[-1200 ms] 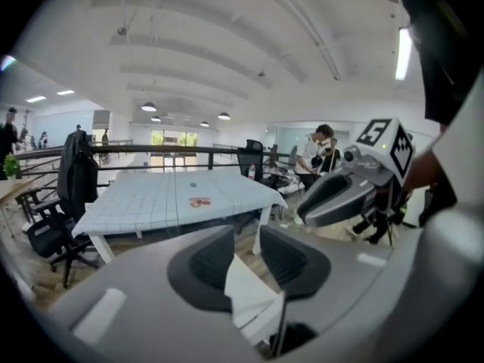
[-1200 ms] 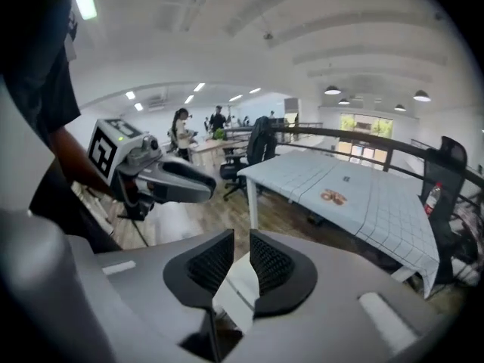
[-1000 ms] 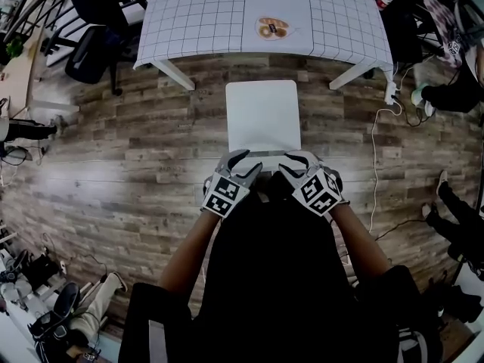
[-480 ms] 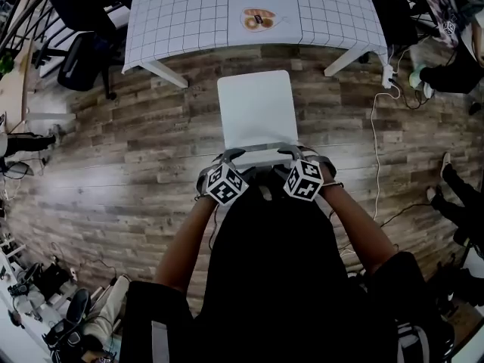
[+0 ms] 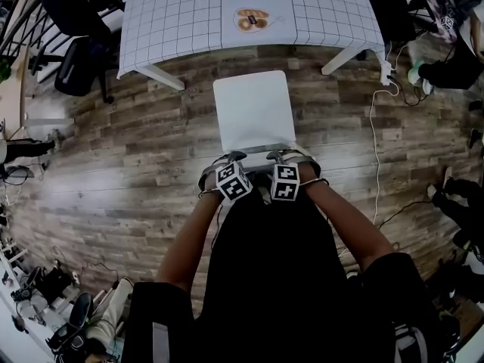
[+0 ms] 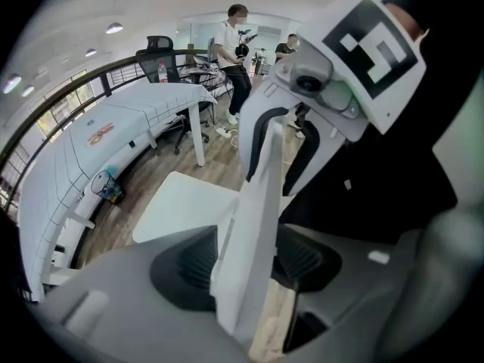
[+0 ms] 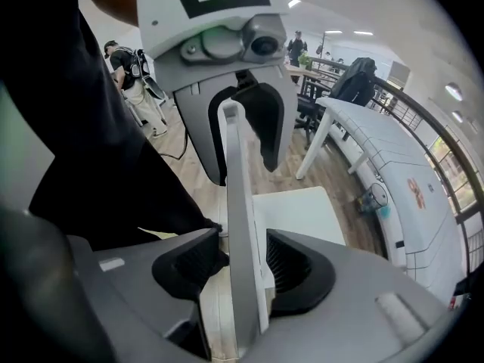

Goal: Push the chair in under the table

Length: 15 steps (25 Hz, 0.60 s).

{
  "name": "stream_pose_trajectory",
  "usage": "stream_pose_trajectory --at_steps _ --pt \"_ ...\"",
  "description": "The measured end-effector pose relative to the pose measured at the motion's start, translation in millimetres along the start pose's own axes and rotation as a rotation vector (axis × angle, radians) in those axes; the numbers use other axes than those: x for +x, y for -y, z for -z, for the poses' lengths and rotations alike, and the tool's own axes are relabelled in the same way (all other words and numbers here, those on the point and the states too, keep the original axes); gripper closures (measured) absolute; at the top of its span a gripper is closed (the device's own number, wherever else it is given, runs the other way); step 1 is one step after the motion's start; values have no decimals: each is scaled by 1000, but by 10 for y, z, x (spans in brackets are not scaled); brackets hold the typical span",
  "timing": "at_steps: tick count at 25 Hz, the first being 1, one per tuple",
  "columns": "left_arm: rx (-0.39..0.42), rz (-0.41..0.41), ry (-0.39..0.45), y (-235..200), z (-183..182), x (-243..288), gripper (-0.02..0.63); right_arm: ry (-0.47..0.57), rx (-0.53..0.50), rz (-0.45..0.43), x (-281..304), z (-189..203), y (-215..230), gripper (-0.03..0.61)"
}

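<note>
A white chair stands facing the table; its seat [image 5: 253,108] is out in front of the table's near edge. The checked-cloth table [image 5: 189,13] is at the top of the head view. My left gripper [image 5: 231,159] and right gripper [image 5: 281,157] point steeply down over the top edge of the chair's backrest [image 5: 257,148]. In the left gripper view the thin backrest [image 6: 253,218] stands between the dark pads of my left gripper [image 6: 246,259], whose jaws are opening. In the right gripper view the backrest [image 7: 236,203] runs between the pads of my right gripper [image 7: 238,267], with small gaps either side.
A black office chair [image 5: 83,44] stands left of the table. A white cable [image 5: 374,150] and a power strip [image 5: 387,70] lie on the wood floor to the right. People's feet show at the right edge. A plate [image 5: 252,20] lies on the table.
Both grippers have come down and rolled, and their jaws have spread. They now straddle the backrest's top edge instead of hovering behind it.
</note>
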State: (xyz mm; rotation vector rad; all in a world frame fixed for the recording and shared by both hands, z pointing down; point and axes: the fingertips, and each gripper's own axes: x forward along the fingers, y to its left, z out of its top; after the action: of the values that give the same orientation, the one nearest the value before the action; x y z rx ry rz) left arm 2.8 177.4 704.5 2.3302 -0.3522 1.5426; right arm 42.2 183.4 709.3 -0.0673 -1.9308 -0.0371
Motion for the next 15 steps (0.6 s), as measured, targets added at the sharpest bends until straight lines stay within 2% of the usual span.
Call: stream_pose_trajectory --at_steps 4,6,7,11,15 --pt "62 4 -80 57 113 70 377 -37 -28 -34 185 3 -53 388" --pt "87 9 -107 72 105 122 380 -38 -50 -20 218 10 -4 406" --pt "98 11 -117 80 102 162 383 -40 -60 -8 234 21 21 428" --pt "138 32 -145 146 179 295 426 -86 -97 -2 356 60 2 433" --pt "160 7 -162 88 235 365 457 -115 -89 -1 460 66 21 443"
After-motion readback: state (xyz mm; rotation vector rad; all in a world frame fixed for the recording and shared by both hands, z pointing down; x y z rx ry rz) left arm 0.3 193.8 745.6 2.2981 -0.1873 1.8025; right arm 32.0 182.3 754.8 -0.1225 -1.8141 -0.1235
